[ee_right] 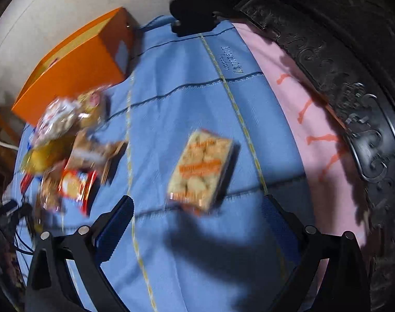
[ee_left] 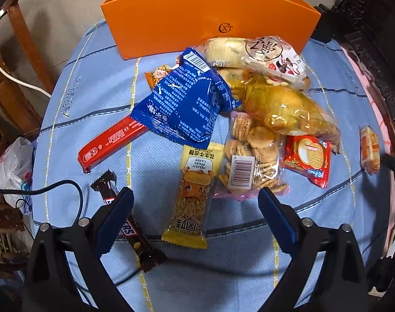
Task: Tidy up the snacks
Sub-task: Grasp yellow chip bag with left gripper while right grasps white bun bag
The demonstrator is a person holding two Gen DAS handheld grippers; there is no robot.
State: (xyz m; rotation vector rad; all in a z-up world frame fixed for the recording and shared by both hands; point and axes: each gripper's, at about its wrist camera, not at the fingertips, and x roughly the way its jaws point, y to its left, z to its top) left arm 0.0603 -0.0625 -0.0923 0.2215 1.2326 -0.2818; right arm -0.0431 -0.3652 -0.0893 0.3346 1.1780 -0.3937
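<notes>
**Nearly every snack waits outside the box**

Both grippers are empty, with their jaws spread wide. The left gripper (ee_left: 194, 202) hovers low over the near edge of the blue cloth (ee_left: 98, 98), and the yellow peanut candy bar (ee_left: 193, 195) lies lengthwise in the gap between its fingers, untouched. The left finger overlaps a dark chocolate bar (ee_left: 129, 223) lying slantwise under it; whether they touch I cannot tell.

Beyond the candy bar sits the heap: a clear bag of small biscuits (ee_left: 252, 156), a red round-biscuit packet (ee_left: 307, 160) just beside it, a blue packet (ee_left: 187, 104) partly covering a long red bar (ee_left: 111, 143), a yellow-tinted bag of cookies (ee_left: 285, 111), a small orange packet (ee_left: 157, 76), and two pale wrapped cakes (ee_left: 252, 52) touching the front wall of the orange box (ee_left: 197, 20).

The right gripper (ee_right: 197, 208) hangs over open cloth, where a lone orange-and-white cracker pack (ee_right: 202, 169) lies just ahead of its fingertips, well apart from the heap. That view is blurred, so finer detail is lost.

Judging by this, the sorting has barely begun. The box stands open at the far end of the table, and only a hint of something colourful shows over its back rim; what it holds is hidden. Roughly a dozen items are left to move, and each gripper has a likely pick right in front of it.
</notes>
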